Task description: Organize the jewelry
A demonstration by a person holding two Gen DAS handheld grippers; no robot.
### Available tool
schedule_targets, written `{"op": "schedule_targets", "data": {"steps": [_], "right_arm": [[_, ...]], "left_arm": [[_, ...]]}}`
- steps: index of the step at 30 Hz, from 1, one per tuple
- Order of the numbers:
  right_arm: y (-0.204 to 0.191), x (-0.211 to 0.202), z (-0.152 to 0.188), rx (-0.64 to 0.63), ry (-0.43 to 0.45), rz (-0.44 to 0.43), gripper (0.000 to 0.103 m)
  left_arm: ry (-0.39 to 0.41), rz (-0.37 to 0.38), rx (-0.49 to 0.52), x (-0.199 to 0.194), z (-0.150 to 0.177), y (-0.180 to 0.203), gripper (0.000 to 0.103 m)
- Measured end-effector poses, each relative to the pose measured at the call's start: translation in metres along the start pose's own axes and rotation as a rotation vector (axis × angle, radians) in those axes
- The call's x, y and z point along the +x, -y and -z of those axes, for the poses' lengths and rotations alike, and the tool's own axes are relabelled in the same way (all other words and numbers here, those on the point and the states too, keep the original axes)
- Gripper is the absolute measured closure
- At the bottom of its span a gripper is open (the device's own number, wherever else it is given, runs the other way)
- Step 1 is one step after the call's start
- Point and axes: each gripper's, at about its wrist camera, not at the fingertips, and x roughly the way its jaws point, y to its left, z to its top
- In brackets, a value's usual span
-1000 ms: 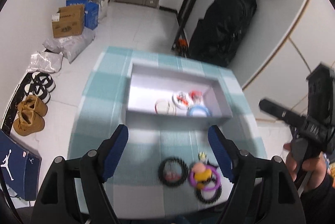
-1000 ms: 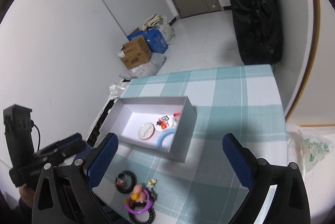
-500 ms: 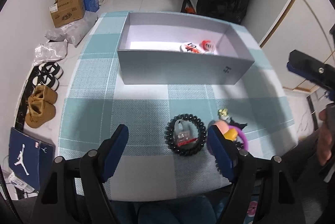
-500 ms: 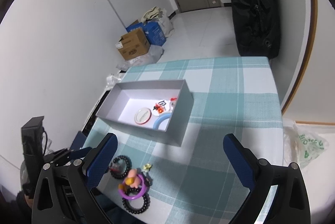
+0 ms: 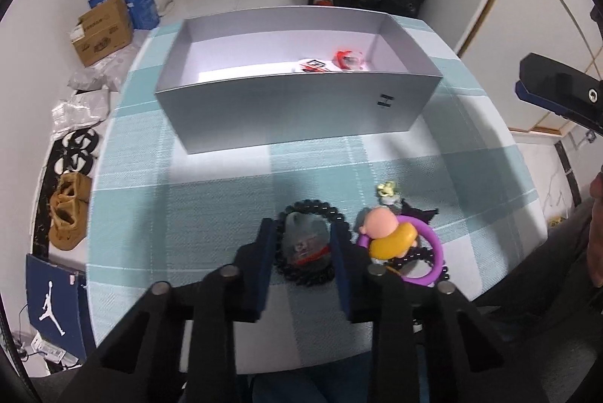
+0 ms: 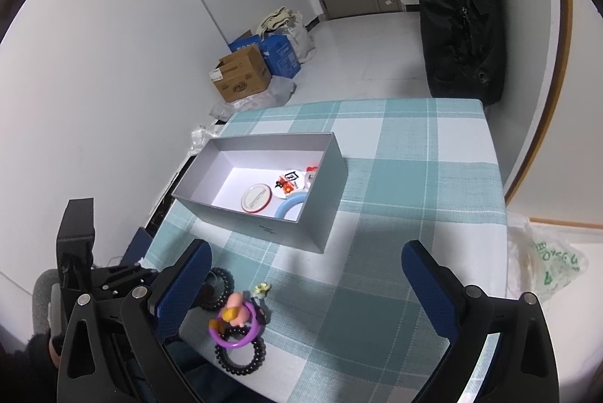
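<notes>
straddling the black bead bracelet [image 5: 309,245] near the worktop's front edge, left gripper [image 5: 302,245] narrowed but grip unconfirmed, beads may slip; right gripper [image 6: 305,275] gapes.

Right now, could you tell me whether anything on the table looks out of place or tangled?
Yes: beside the grey box, the purple ring with its doll charm lies piled on a black bead bracelet, not laid out separately.
</notes>
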Motion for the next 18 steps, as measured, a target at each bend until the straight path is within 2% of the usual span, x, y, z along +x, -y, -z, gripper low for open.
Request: {"op": "schedule_targets", "data": {"steps": [5, 8, 18], "right_arm": [[0.0, -0.001, 0.0, 0.0, 0.001, 0.003, 0.001], [0.001, -0.002, 0.0, 0.006, 0.005, 0.003, 0.001], [0.002, 0.001, 0.0, 0.015, -0.009, 0.001, 0.001]], "left_arm": [[0.001, -0.021, 0.032, -0.001, 0.001, 0.004, 0.088], [0.005, -0.008, 0.018, -0.004, 0.001, 0.001, 0.089], [0.074, 0.13, -0.13, -0.025, -0.009, -0.019, 0.089]]}}
